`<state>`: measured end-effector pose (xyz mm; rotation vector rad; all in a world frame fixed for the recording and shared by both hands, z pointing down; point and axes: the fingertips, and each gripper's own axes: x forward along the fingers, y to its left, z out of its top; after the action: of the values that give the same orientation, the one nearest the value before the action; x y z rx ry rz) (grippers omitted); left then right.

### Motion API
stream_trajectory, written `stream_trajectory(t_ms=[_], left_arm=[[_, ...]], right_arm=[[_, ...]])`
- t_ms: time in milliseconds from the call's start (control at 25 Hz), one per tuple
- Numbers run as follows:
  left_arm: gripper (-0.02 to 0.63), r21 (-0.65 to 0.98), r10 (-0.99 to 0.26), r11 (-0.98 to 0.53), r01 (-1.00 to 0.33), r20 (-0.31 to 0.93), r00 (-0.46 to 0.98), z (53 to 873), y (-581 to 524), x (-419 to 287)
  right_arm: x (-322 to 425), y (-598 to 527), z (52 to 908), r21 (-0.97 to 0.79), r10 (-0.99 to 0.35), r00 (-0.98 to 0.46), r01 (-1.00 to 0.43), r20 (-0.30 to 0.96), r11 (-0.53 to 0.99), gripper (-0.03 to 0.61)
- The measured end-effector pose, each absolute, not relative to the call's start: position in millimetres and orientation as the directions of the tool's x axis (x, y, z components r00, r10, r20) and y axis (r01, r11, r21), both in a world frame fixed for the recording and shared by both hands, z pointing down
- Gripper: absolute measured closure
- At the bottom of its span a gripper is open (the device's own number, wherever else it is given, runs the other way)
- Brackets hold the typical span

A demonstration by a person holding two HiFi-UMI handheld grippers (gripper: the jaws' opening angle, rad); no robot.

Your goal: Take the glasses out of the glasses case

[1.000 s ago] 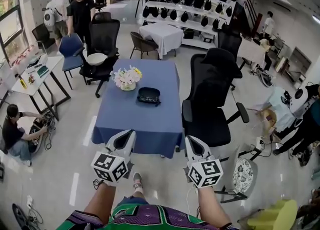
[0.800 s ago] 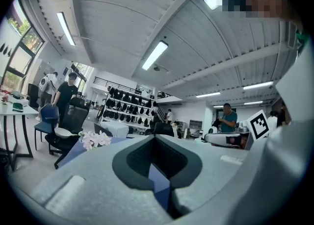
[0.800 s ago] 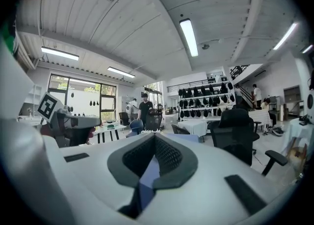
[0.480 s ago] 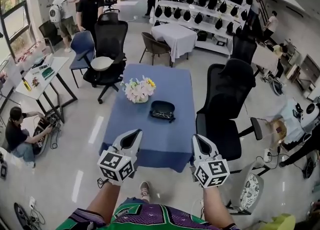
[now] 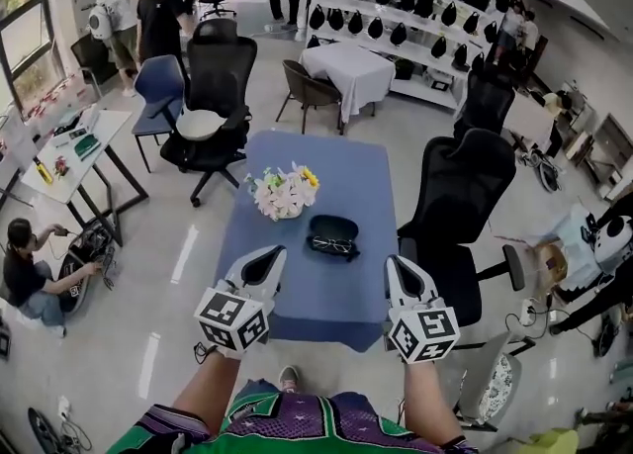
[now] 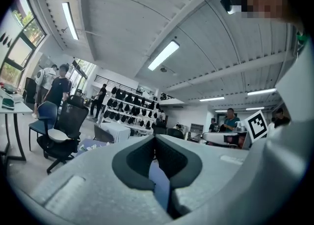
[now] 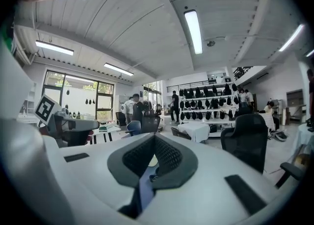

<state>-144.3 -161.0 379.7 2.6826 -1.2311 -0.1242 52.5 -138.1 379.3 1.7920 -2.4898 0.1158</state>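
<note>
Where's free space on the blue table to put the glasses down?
Bare: the far half of the blue table behind the flowers, and the near strip between the glasses case and the front edge. Crowded: the middle, where flowers and case sit close together.

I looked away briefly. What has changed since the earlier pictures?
The person has walked nearer the table, bringing the left gripper and right gripper closer to the open case. Nothing was taken hold of or let go. The case stays beside the flowers with the glasses inside; both grippers stay shut and empty.
</note>
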Motion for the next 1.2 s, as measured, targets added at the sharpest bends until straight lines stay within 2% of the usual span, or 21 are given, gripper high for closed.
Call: stream_trajectory(t_ms=[360,960,1000,1080,1200], left_arm=[[0.6,0.204,-0.724,-0.681,-0.703,-0.042,0.689,383,-195,-136],[0.595,0.138,-0.767,-0.635,-0.76,0.012,0.642,381,-247,-87],[0.563,0.132,-0.765,-0.637,-0.759,0.012,0.644,380,-249,-82],[0.455,0.117,-0.755,-0.65,-0.751,0.014,0.656,382,-253,-70],[0.44,0.105,-0.744,-0.662,-0.742,0.035,0.668,391,-258,-56]], right_arm=[[51,-170,390,-0.008,-0.939,-0.316,-0.948,0.133,0.318,0.578],[84,-238,388,-0.029,-0.897,-0.431,-0.902,0.1,0.43,0.578],[86,-241,390,-0.032,-0.895,-0.435,-0.9,0.101,0.434,0.578],[92,-246,392,-0.032,-0.893,-0.438,-0.899,0.103,0.437,0.578],[100,-250,395,-0.04,-0.893,-0.438,-0.899,0.101,0.436,0.578]])
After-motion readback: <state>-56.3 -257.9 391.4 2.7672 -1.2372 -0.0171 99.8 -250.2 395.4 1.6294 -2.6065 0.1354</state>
